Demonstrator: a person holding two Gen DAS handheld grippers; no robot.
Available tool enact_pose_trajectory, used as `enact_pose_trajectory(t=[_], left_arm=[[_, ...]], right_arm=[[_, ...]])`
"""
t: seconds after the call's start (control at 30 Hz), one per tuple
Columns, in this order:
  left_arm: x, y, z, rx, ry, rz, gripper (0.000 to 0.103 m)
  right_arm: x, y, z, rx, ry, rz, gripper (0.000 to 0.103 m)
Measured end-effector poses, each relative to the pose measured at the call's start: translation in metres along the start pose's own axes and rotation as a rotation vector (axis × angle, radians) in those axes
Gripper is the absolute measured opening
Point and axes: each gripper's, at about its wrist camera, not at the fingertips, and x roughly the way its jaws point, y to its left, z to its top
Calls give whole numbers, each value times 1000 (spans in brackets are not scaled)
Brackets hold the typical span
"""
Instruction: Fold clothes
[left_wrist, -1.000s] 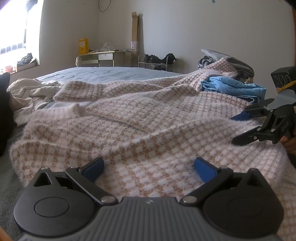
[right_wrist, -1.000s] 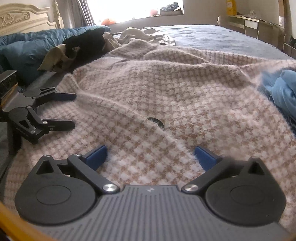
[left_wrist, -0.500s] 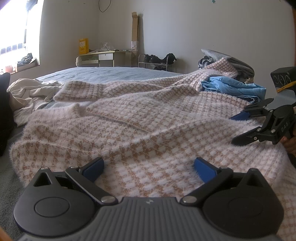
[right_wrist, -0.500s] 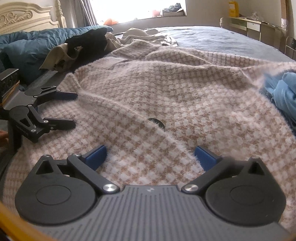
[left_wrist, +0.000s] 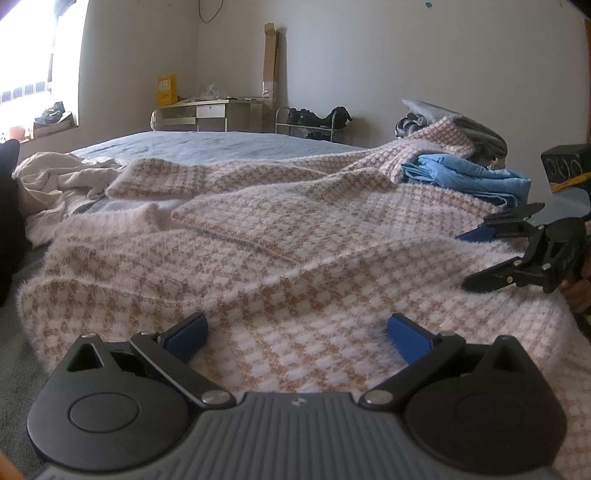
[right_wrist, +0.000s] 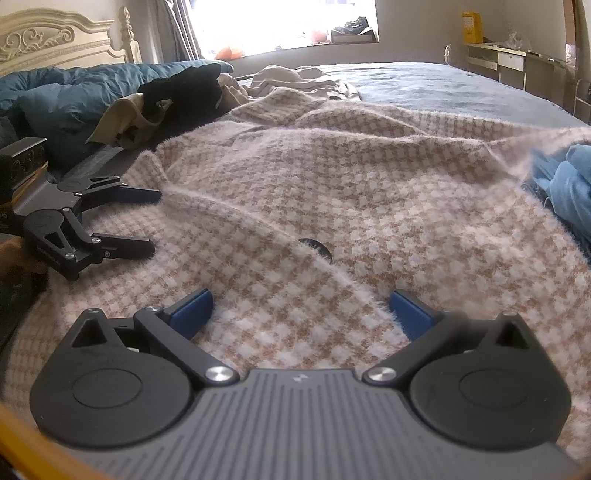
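Here, a fuzzy pink-and-tan checked sweater (left_wrist: 280, 236) lies spread across a bed (left_wrist: 207, 144). The left gripper (left_wrist: 295, 332) sits at its near hem, jaws wide apart, holding nothing, fabric lying between its blue pads. The right gripper (right_wrist: 301, 306) is likewise spread wide and empty over the knit, with a dark button (right_wrist: 314, 247) just ahead of it. Folded blue clothes (left_wrist: 469, 177) rest beyond, to the left gripper's right.

Big bed (left_wrist: 221, 146) with a blue-grey cover; fuzzy checked sweater (left_wrist: 295, 258) sprawled across it, cream garment (left_wrist: 55, 181) at 10 o'clock, folded blue clothes (left_wrist: 469, 177) at 2.
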Motion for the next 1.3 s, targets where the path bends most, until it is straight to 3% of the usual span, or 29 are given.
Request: enact_pose_trajectory(t=[0.13, 0.23, 0.33, 0.47, 0.57, 0.67, 0.73, 0.83, 0.97, 1.2, 1.3], left_arm=[[-4, -1, 0, -25, 12, -6, 103], [-12, -9, 2, -43, 67, 30, 103], [-27, -26, 2, -115, 130, 137, 103], [-42, -66, 9, -152, 202, 348, 103], [-53, -91, 22, -176, 181, 429, 97], [-57, -108, 30, -225, 156, 380, 95], [-48, -119, 25, -232, 193, 349, 93], [-40, -140, 11, -143, 212, 394, 94], [-59, -151, 18, -179, 195, 379, 80], [-65, -168, 94, -192, 153, 282, 80], [-46, -178, 138, -162, 153, 232, 80]], right_arm=[[1, 2, 2, -8, 15, -13, 102], [0, 3, 2, -20, 29, -18, 102], [0, 2, 0, -16, 24, -11, 102], [0, 1, 0, -17, 18, -10, 102], [0, 1, 0, -19, 15, -8, 102], [-2, 1, 0, -24, 13, -5, 102], [-3, 1, 0, -33, 13, -4, 102], [-7, -1, -1, -34, 15, 7, 102], [-22, -5, -5, -32, -1, 4, 102], [-95, -31, -1, 8, -140, 38, 101], [-127, -67, 3, 63, -211, -27, 101]])
